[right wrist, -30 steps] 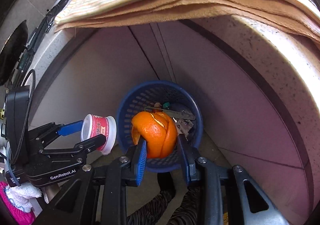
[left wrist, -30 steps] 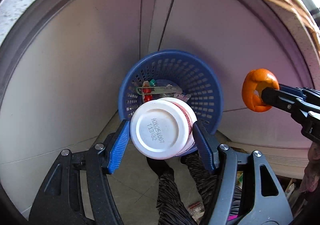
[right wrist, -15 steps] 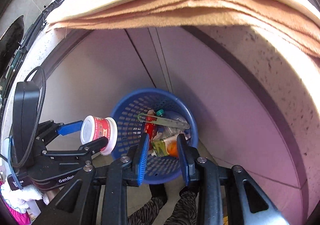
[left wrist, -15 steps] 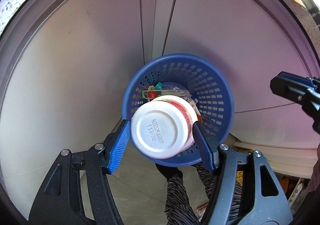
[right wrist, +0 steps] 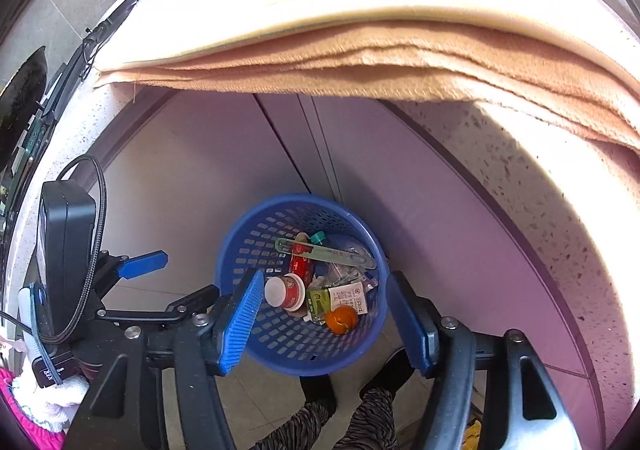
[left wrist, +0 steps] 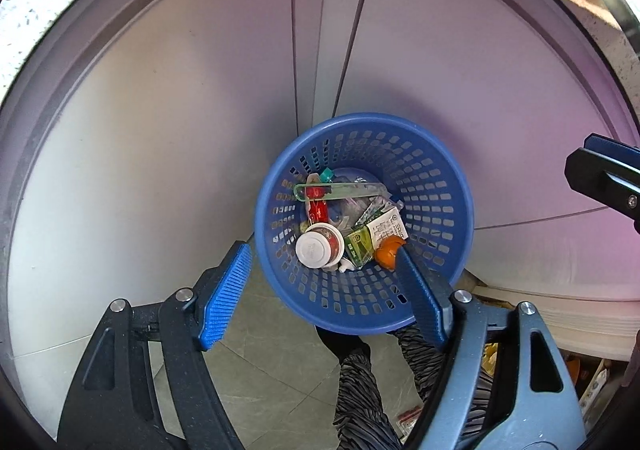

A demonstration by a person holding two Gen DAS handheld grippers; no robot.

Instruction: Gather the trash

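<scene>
Blue basket (left wrist: 362, 314) holds cup (left wrist: 319, 248) & peel (left wrist: 387, 253); my left gripper (left wrist: 326, 288), right gripper (right wrist: 326, 324) both spread, empty—lift straight up w/o snagging rim.

Ahead of the tool stand pale cabinet doors (left wrist: 224, 98) with thin vertical seams. Above them runs a speckled stone countertop (right wrist: 532, 178), covered by a folded beige cloth (right wrist: 360, 62). Below lies grey tiled floor (left wrist: 264, 378).

Print is present on the green-and-white carton (left wrist: 374, 236) in the basket (left wrist: 436, 178), ahead of the left gripper (left wrist: 320, 290), but too small to read; the cup (left wrist: 320, 248) base marking is likewise illegible
</scene>
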